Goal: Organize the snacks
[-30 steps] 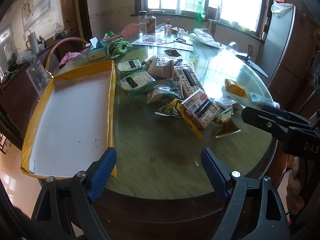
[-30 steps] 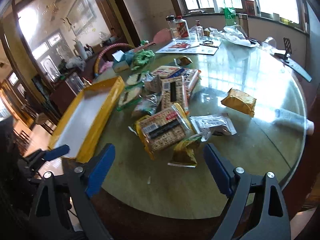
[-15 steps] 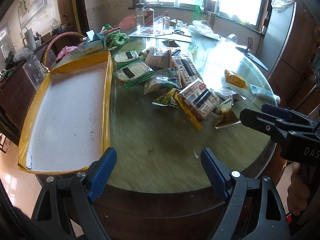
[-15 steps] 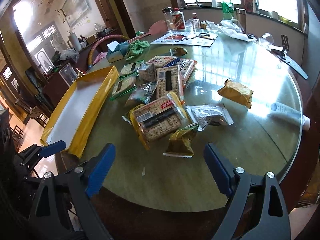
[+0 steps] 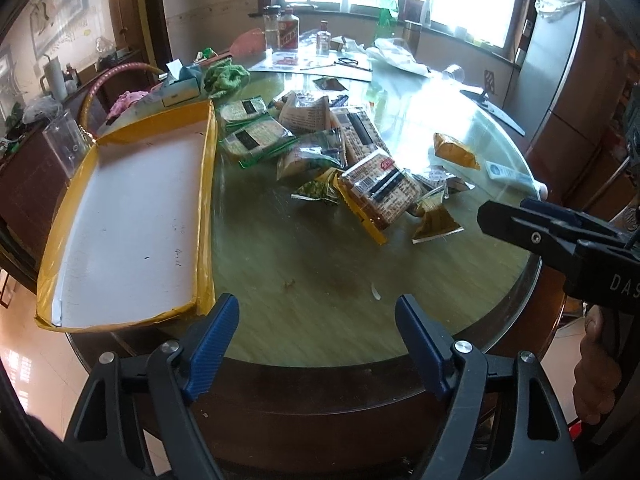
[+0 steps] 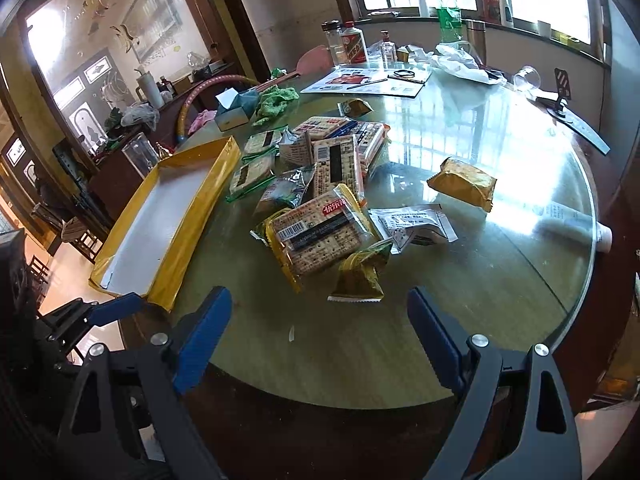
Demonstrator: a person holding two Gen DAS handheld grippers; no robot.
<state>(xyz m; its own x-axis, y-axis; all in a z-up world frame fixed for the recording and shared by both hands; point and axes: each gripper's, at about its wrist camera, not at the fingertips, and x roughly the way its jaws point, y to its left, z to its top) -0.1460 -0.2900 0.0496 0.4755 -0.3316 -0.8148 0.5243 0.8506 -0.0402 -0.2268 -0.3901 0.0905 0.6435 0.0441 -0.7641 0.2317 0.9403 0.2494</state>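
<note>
A heap of snack packs lies mid-table, topped by a cracker pack (image 5: 380,192) (image 6: 320,236). An orange packet (image 5: 456,152) (image 6: 464,184) lies apart to the right, and a small green-yellow packet (image 6: 360,276) sits nearest. The yellow-walled tray (image 5: 204,200) (image 6: 188,236) stands left of the heap with a bare white floor. My left gripper (image 5: 316,312) hovers over the table's near edge, its jaws closing with nothing between them. My right gripper (image 6: 318,304) is open and holds nothing, just short of the small packet. The right gripper (image 5: 520,220) also shows in the left wrist view.
At the back stand bottles (image 5: 288,32), papers (image 6: 368,78), a tissue box (image 5: 180,88) and a green cloth (image 5: 226,78). A white tube (image 6: 576,220) lies by the right rim. A hand (image 5: 596,364) grips the right tool's handle.
The left gripper's blue jaws have drawn slightly closer together. Both views have shifted a little. The snacks and the tray have not moved.
</note>
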